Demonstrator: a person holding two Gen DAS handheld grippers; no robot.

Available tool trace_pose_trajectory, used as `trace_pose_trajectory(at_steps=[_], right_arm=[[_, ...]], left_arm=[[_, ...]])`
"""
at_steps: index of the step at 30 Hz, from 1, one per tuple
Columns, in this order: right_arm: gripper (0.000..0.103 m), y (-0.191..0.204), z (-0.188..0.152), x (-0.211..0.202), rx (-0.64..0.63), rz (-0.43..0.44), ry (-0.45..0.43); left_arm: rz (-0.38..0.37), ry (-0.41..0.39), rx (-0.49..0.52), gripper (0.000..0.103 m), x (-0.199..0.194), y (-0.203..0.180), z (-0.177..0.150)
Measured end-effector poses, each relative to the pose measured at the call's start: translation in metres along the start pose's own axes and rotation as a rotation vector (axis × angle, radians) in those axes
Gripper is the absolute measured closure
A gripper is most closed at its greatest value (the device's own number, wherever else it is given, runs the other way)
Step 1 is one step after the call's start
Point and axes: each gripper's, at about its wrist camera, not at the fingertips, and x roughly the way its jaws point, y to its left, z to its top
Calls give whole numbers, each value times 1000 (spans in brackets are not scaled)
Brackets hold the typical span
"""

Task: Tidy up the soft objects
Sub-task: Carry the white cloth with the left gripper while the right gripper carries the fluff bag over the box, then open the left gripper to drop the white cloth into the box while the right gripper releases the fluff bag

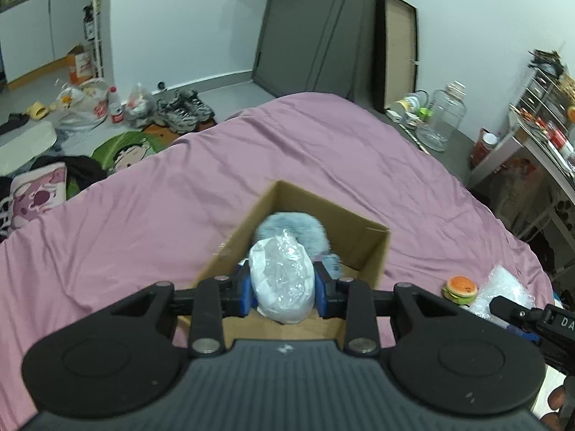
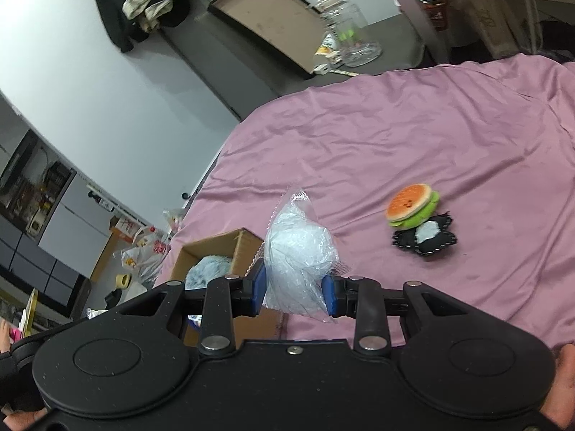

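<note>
An open cardboard box [image 1: 363, 248] sits on the pink bedsheet [image 1: 143, 215] and holds a fluffy blue-grey plush [image 1: 291, 226]. My left gripper [image 1: 284, 287] is shut on a white plastic-wrapped soft bundle [image 1: 282, 280], held over the box's near side. My right gripper [image 2: 296, 292] is shut on a clear plastic bag of white stuffing [image 2: 298, 251], above the sheet just right of the box [image 2: 212, 248]. A plush burger [image 2: 413, 206] and a black-and-white felt piece [image 2: 426, 237] lie on the sheet to the right. The burger also shows in the left wrist view [image 1: 461, 289].
Floor clutter lies left of the bed: shoes [image 1: 185, 109], bags [image 1: 81, 106], a green cushion [image 1: 125, 149]. A glass jar [image 1: 444, 116] and shelving [image 1: 542, 107] stand at the right. A framed board [image 2: 266, 21] leans on the wall.
</note>
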Motion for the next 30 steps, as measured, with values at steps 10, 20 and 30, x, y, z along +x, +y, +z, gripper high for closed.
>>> trace_pose_trajectory(at_steps=[10, 20, 30], right_arm=[[71, 46, -5, 25, -68, 24, 63], [71, 83, -13, 52, -123, 54, 135], [71, 101, -22, 72, -177, 67, 154]], left_arm=[[-21, 51, -31, 71, 16, 28, 8], [-32, 133, -47, 71, 48, 43, 2], [-22, 166, -22, 68, 76, 43, -4]])
